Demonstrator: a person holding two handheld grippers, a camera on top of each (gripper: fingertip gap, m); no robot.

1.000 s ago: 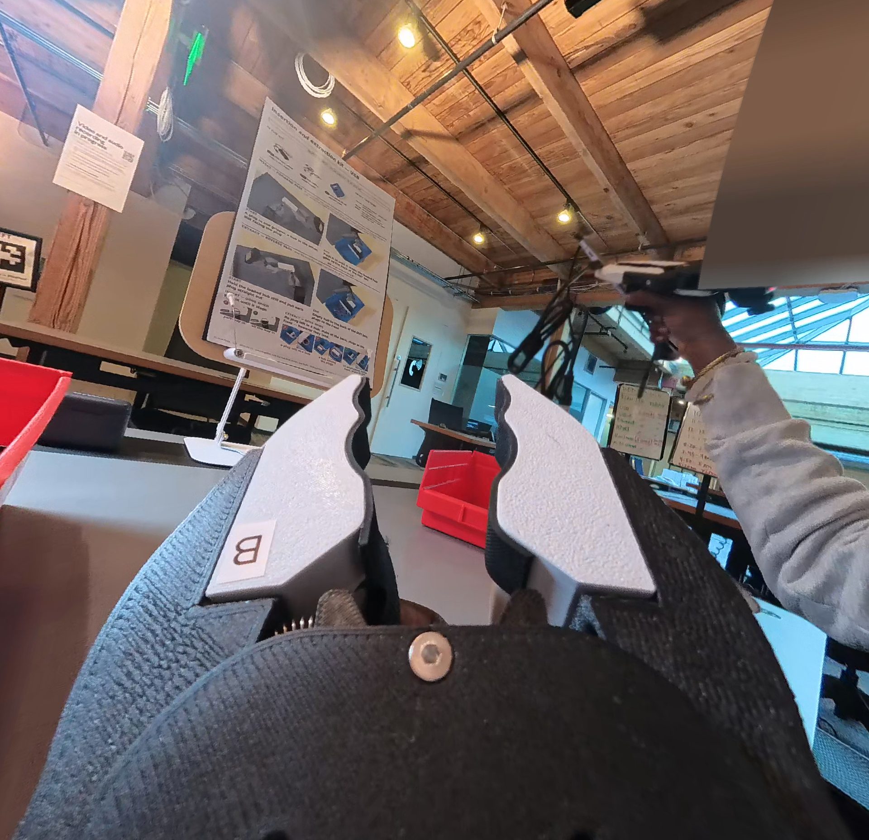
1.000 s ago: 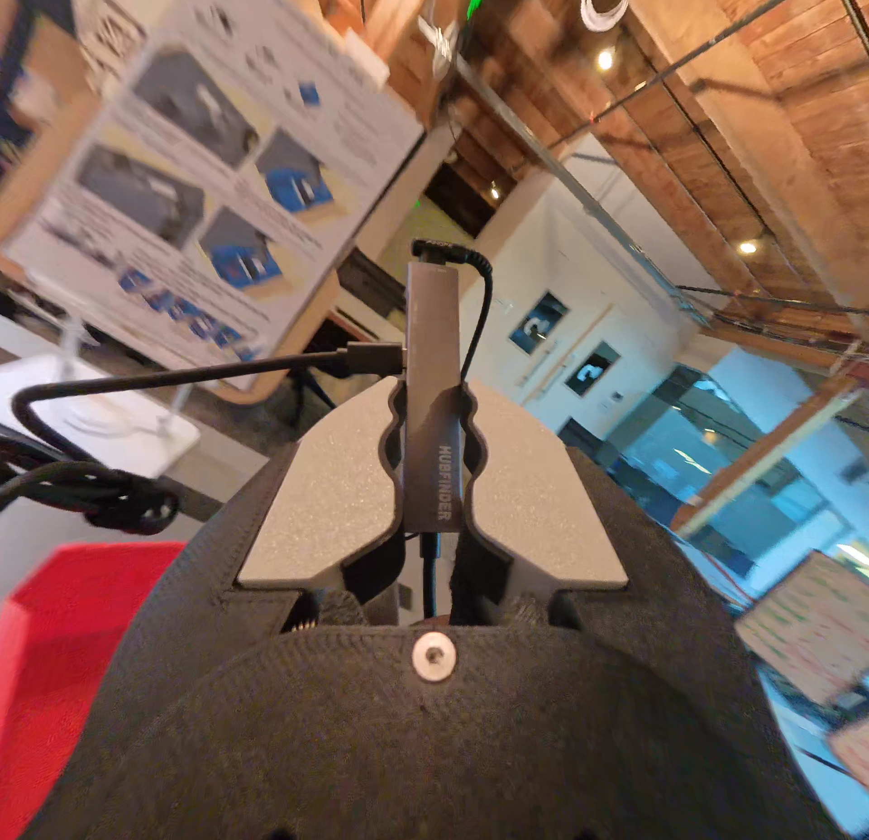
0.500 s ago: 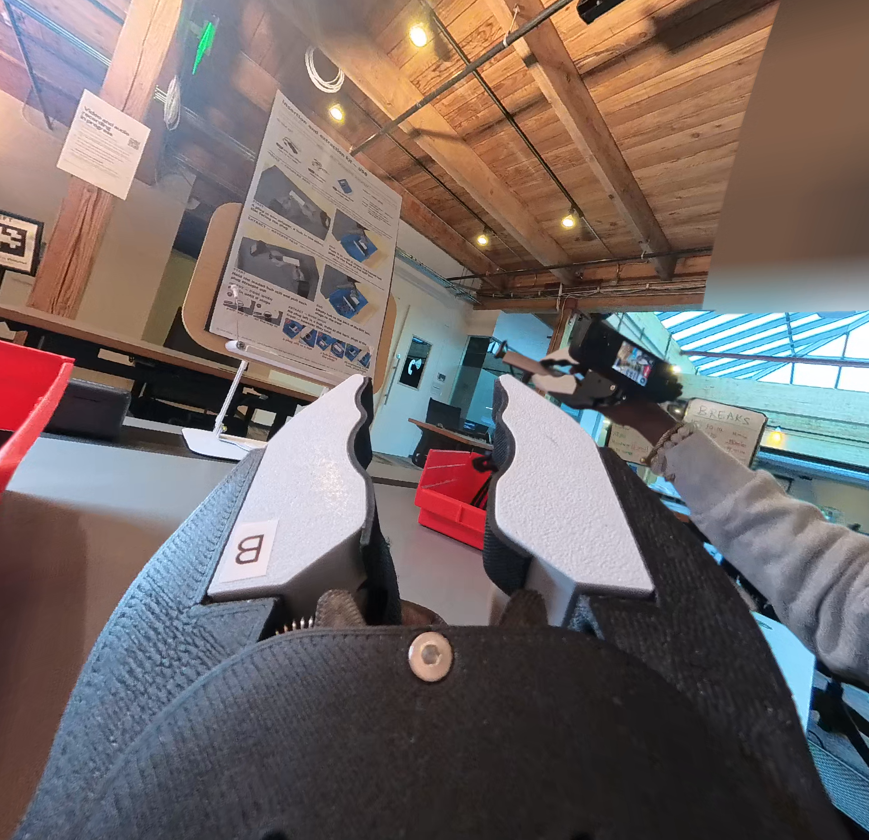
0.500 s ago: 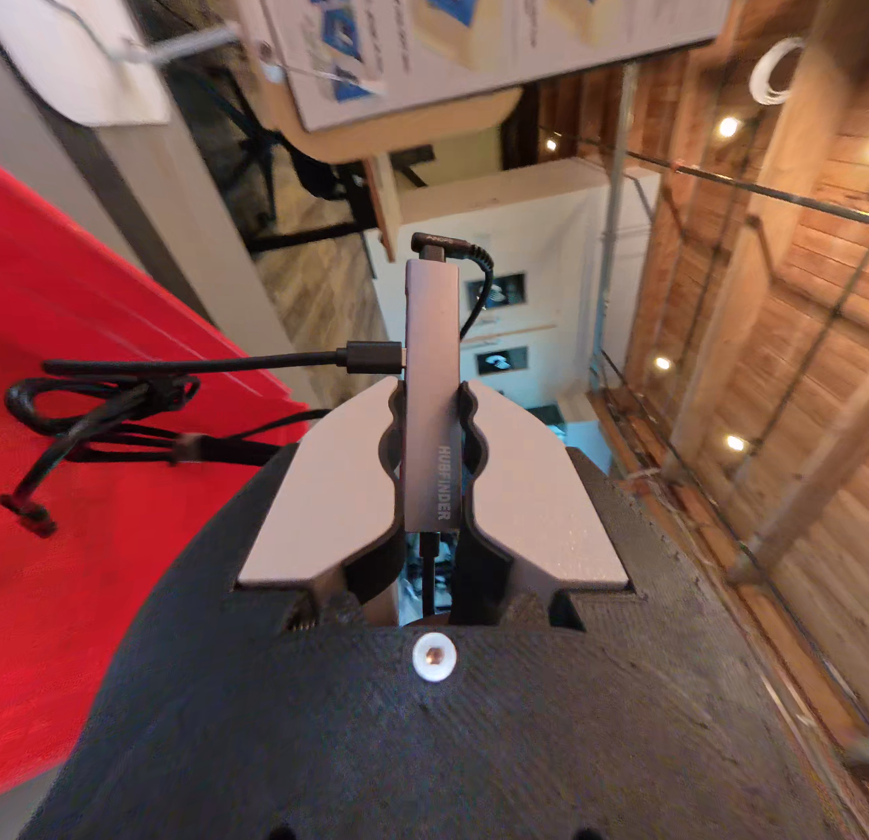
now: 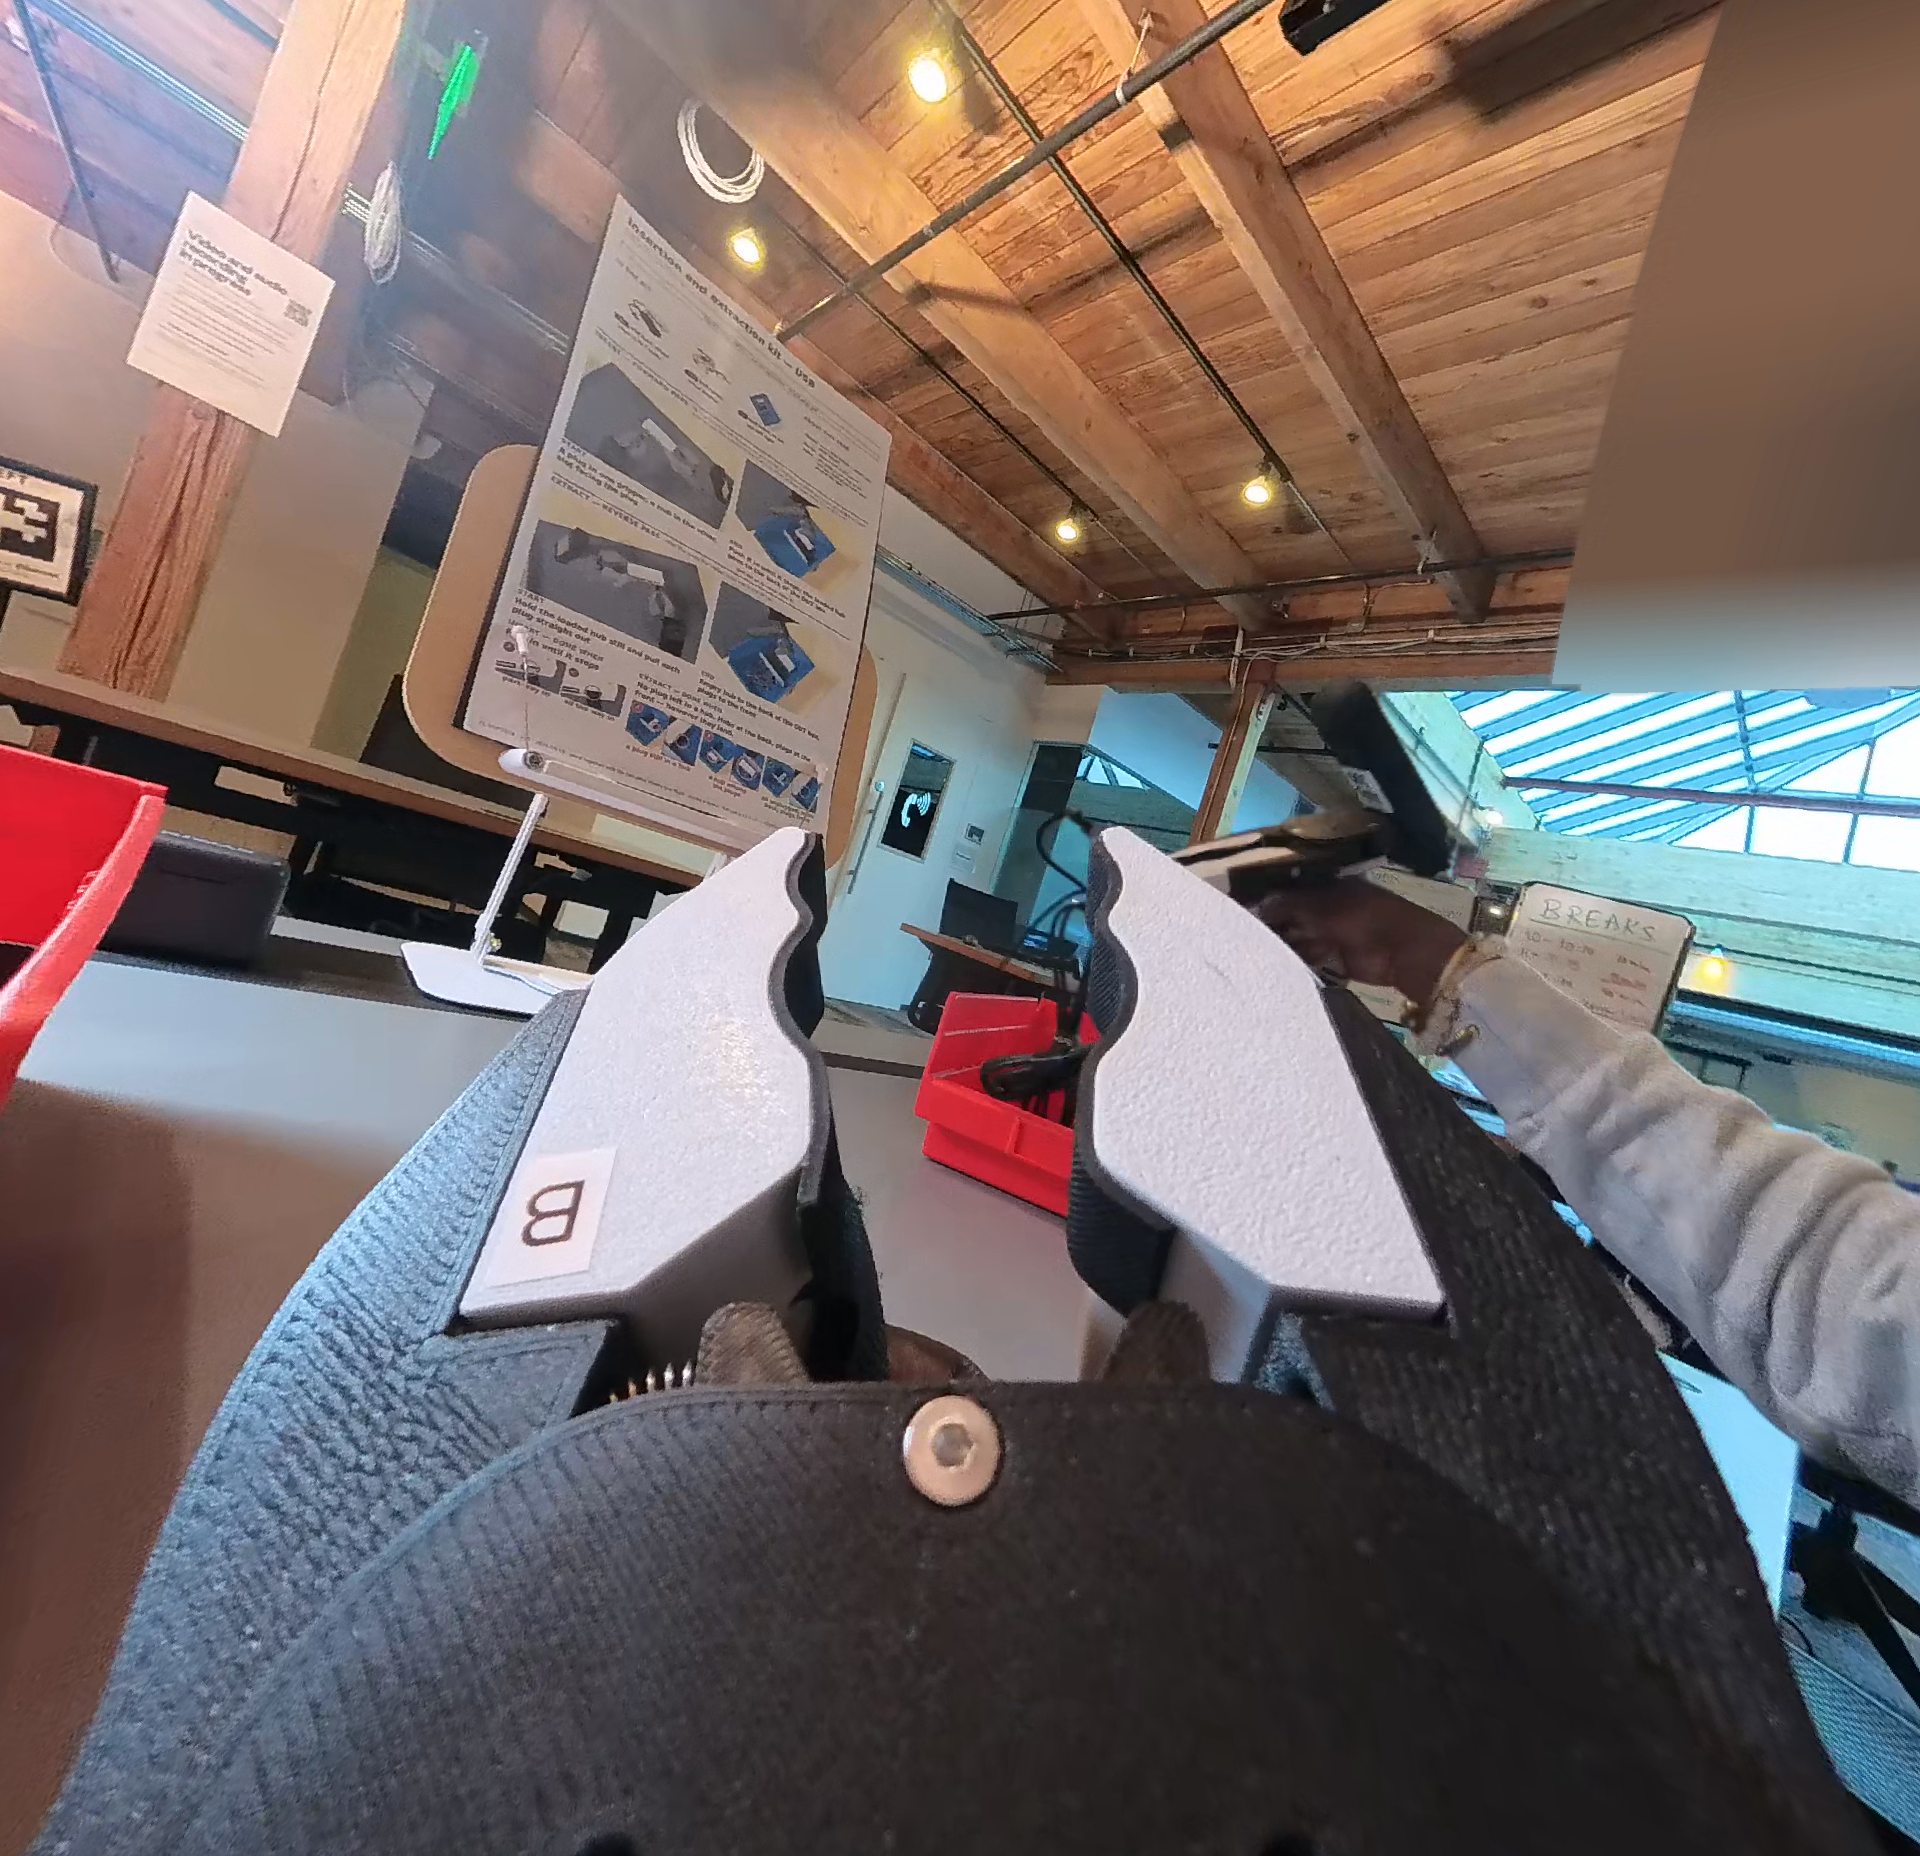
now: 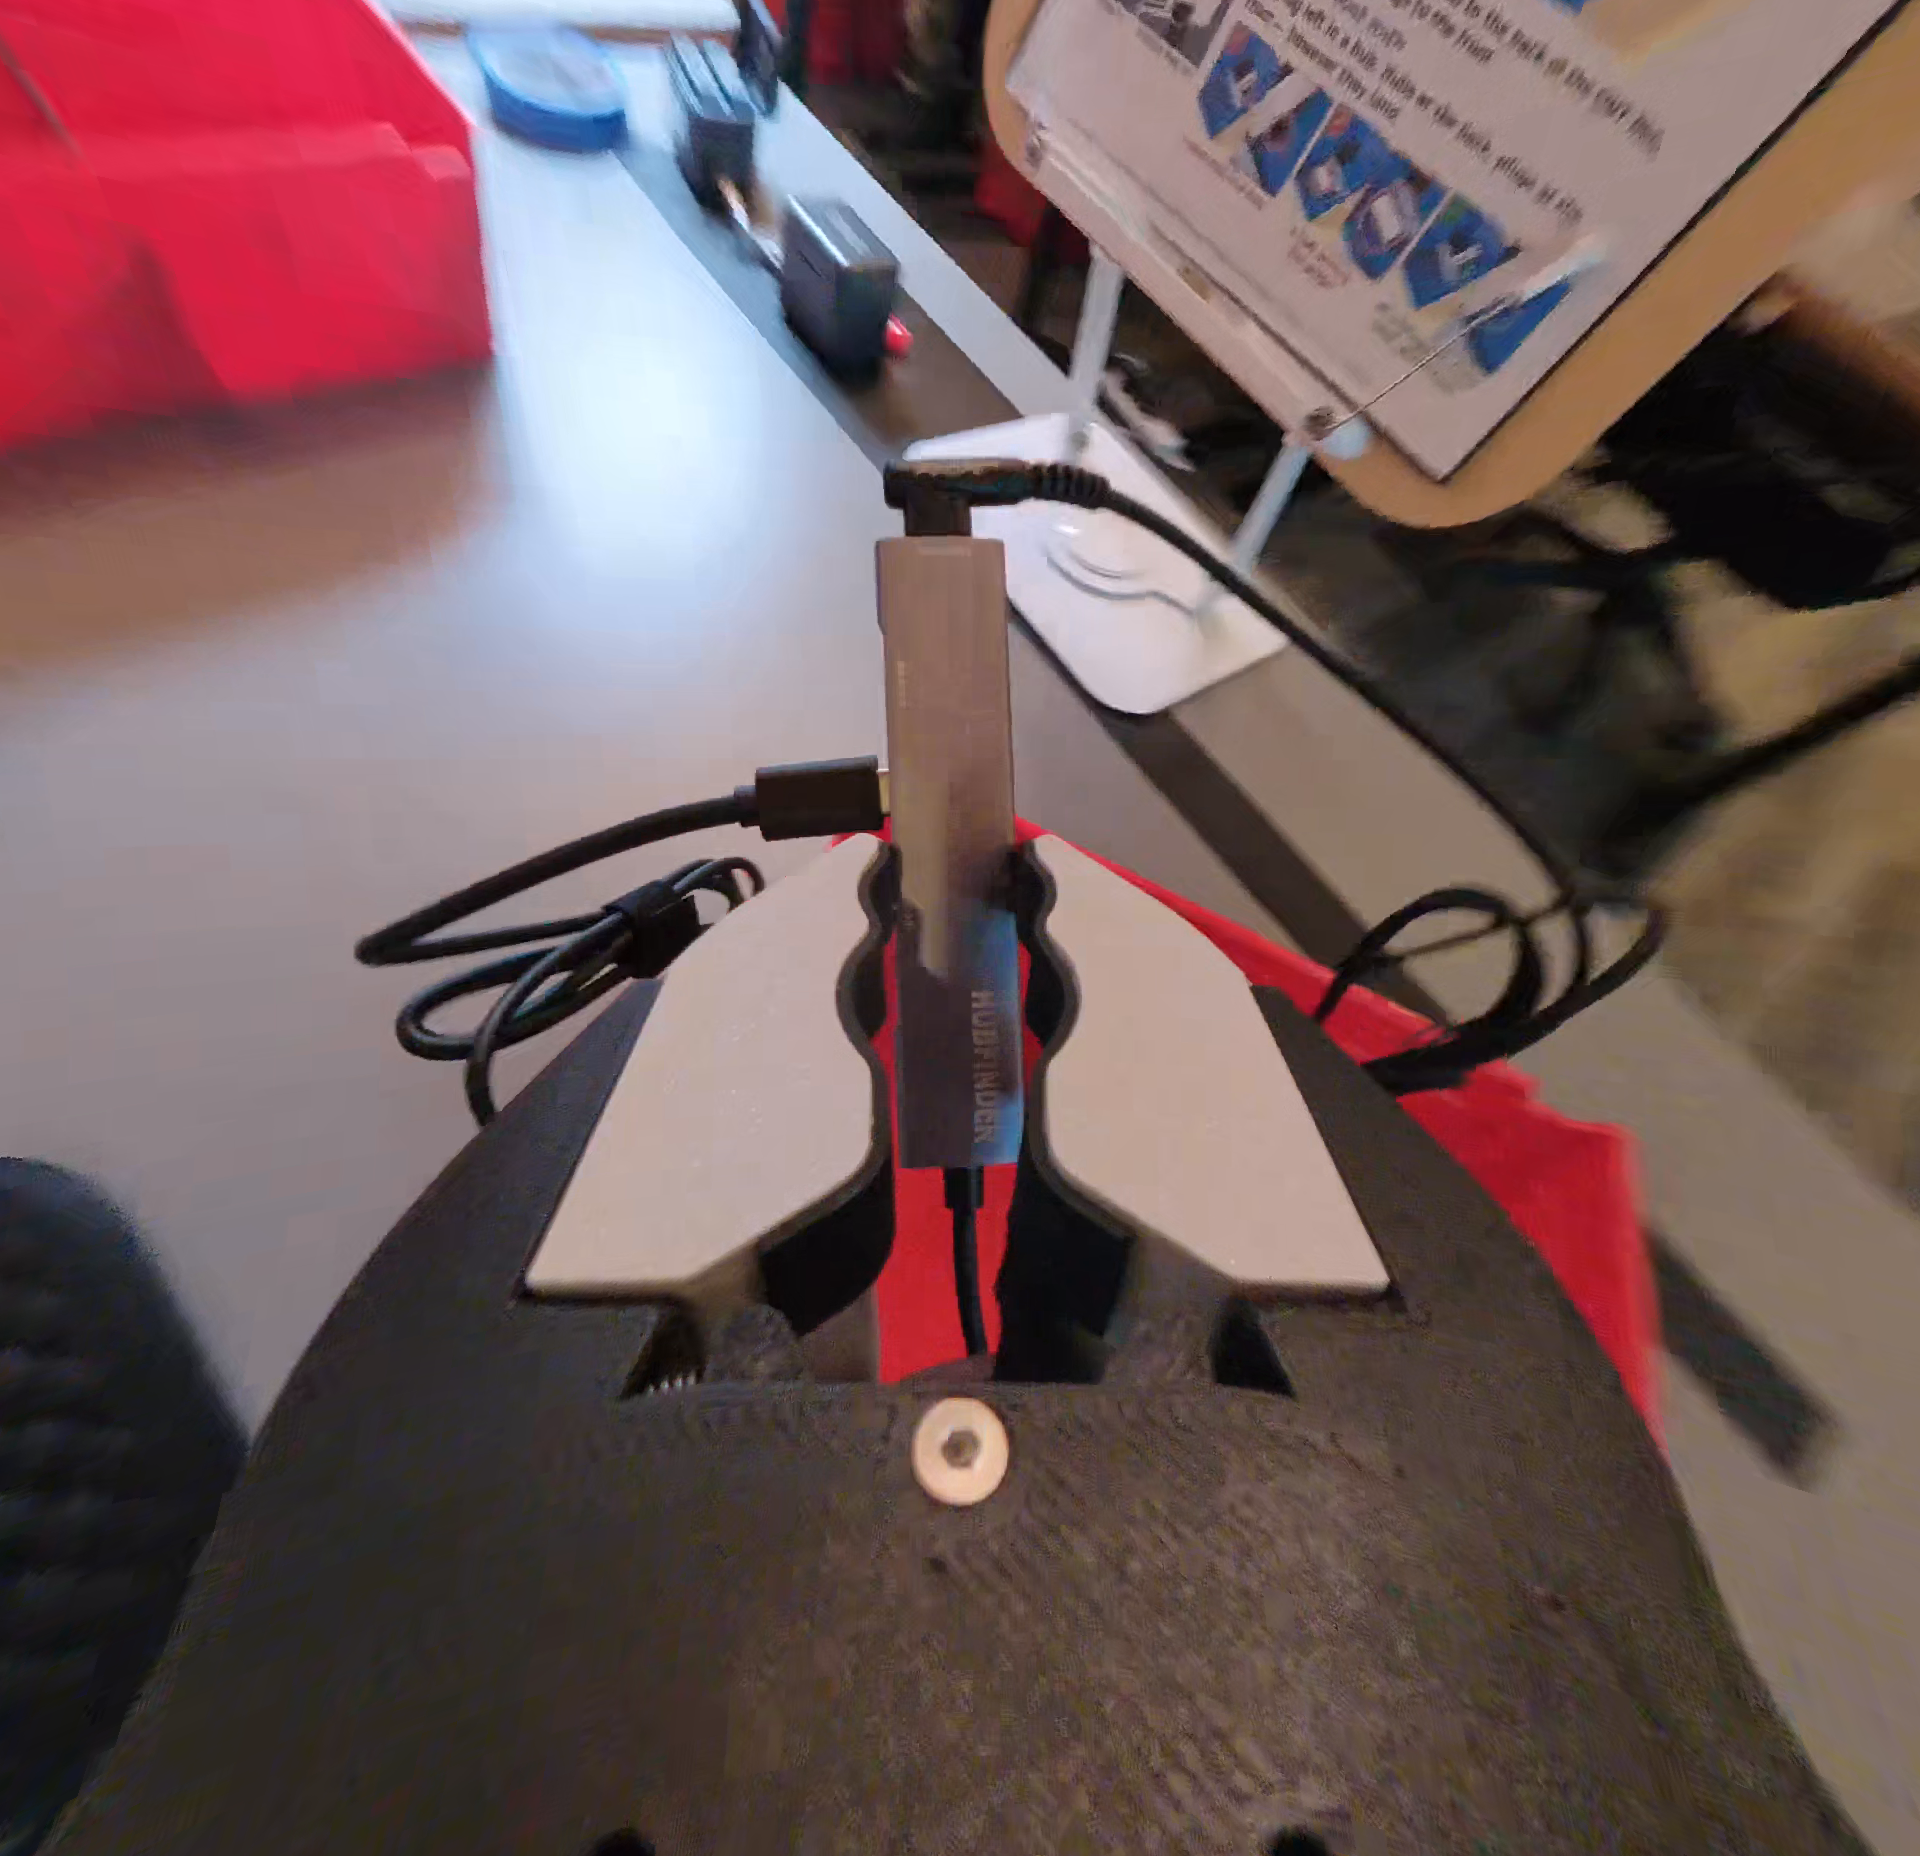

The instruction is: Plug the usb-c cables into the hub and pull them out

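Observation:
My right gripper [image 6: 951, 850] is shut on a grey USB hub [image 6: 951, 726] that sticks out forward between the fingers. One black USB-C plug [image 6: 821, 798] sits in the hub's left side. A right-angle plug [image 6: 956, 481] sits in its far end. Their cables hang in bundles at the left [image 6: 540, 954] and the right [image 6: 1507, 975]. A red bin [image 6: 1455, 1131] lies below the gripper. My left gripper [image 5: 956, 871] is open and empty, low over the grey table [image 5: 312, 1058]. In the left wrist view the right gripper [image 5: 1299, 850] hangs over that red bin [image 5: 997, 1110].
An instruction sheet on a white stand [image 6: 1143, 601] stands at the table's far edge, and also shows in the left wrist view [image 5: 675, 559]. A larger red bin [image 6: 208, 196], a black box [image 6: 831, 279] and a blue roll [image 6: 551, 92] sit farther off. Another red bin edge [image 5: 62, 871] is at the left. The gap from one gripper's tips to the other's is roughly 40 cm.
My right gripper has swung down from pointing at the ceiling to above the red bin and table, still holding the hub with both cables plugged in. My left gripper has barely moved.

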